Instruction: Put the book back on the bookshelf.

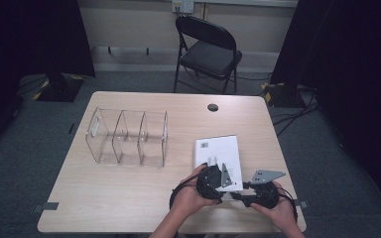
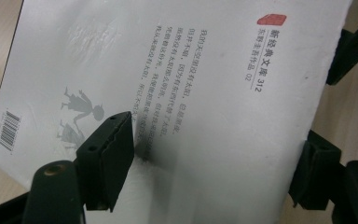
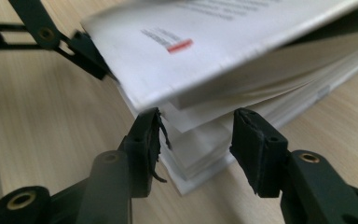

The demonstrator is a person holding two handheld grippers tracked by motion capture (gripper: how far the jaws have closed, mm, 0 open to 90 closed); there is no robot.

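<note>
Both tools stand part open: left tool (image 2: 214, 154) straddles the white book (image 2: 177, 93), right tool (image 3: 198, 144) brackets its corner.

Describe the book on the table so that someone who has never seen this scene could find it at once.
On the pale wooden table, look to the near right corner, right of the clear divided rack. There lies the book: white, with a barcode in one corner and a small red mark by its printed text.

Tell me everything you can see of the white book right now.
The white book is a thick paperback lying back cover up near the table's front right edge. The cover carries a barcode, grey figures, vertical Chinese text and a red mark. Its near cover and top pages are lifted. Both hand-held grippers are at its near end.
</note>
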